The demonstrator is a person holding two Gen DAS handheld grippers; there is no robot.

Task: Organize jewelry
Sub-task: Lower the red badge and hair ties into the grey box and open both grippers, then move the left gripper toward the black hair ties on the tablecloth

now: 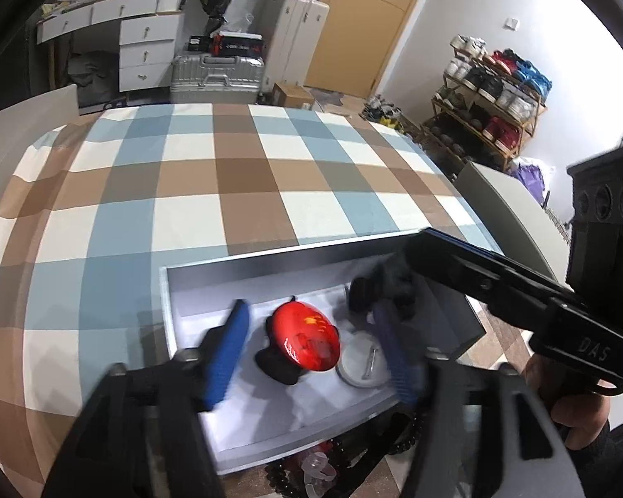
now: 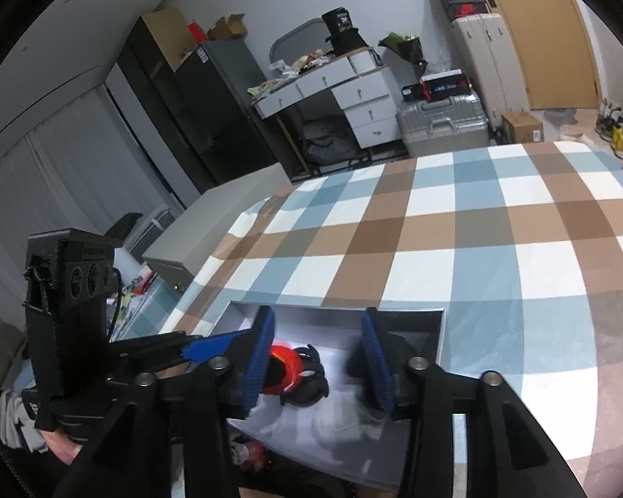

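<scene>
A grey box (image 1: 270, 255) with a pale lining lies on the checked bedspread (image 1: 228, 174). Inside it a glossy red oval piece (image 1: 307, 342) rests on a black holder, with a white round disc (image 1: 359, 363) to its right. My left gripper (image 1: 311, 352) is open, its blue pads either side of the red piece with gaps showing. The right gripper (image 2: 317, 363) is open too, hanging over the box (image 2: 394, 311), and the red piece (image 2: 284, 367) shows just inside its left pad. Its black frame (image 1: 519, 290) reaches in from the right.
A string of dark beads (image 1: 286, 473) and a clear plastic bit lie just before the box's near wall. A grey board (image 1: 506, 207) borders the bed on the right, with a shoe rack (image 1: 490, 95) behind. Suitcases (image 1: 216, 76) and a white desk stand past the bed's far end.
</scene>
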